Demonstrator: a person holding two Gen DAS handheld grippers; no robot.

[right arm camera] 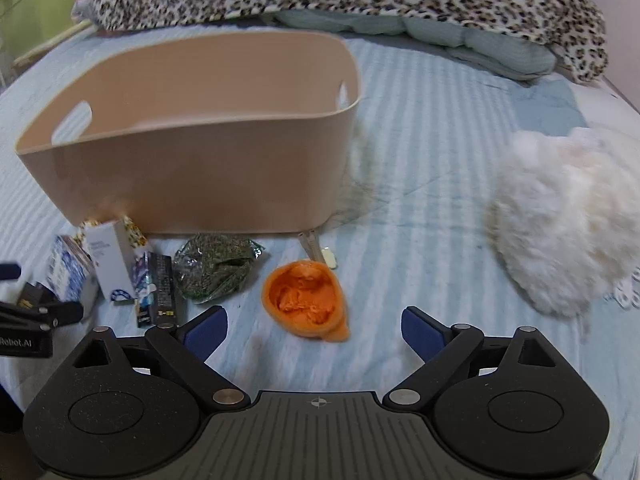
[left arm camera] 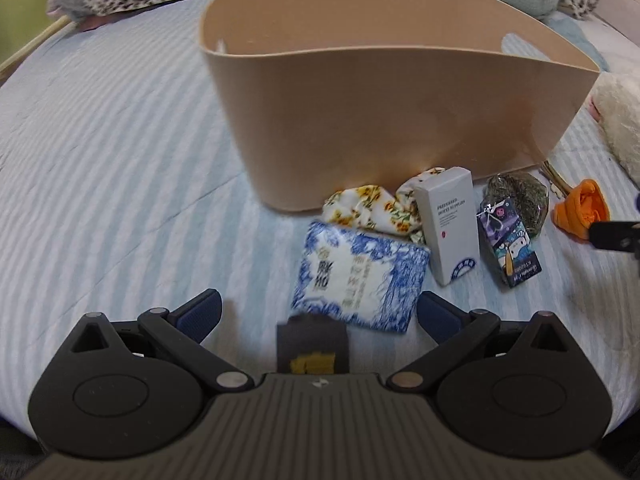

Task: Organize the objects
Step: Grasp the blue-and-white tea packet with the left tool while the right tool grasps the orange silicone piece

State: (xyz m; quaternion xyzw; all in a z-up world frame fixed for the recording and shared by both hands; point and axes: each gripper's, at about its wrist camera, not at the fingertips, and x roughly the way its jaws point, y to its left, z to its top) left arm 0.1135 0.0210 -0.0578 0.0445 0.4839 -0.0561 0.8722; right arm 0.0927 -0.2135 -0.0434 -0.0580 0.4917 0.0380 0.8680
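In front of the beige plastic tub (left arm camera: 384, 120), on the striped bedsheet (left arm camera: 120, 160), small things are lying clustered — I am hovering my left gripper (left arm camera: 320, 312) wide open, empty, over the blue-and-white tissue pack (left arm camera: 360, 276); my right gripper (right arm camera: 314, 324), equally spread, is nearing the orange knitted cap (right arm camera: 306, 300).

The right gripper (right arm camera: 314, 330), its jaws wide apart, hangs over the striped bedcover (right arm camera: 432, 168) just before the orange knitted cap (right arm camera: 306, 300), with the beige basket (right arm camera: 192, 172) behind it.
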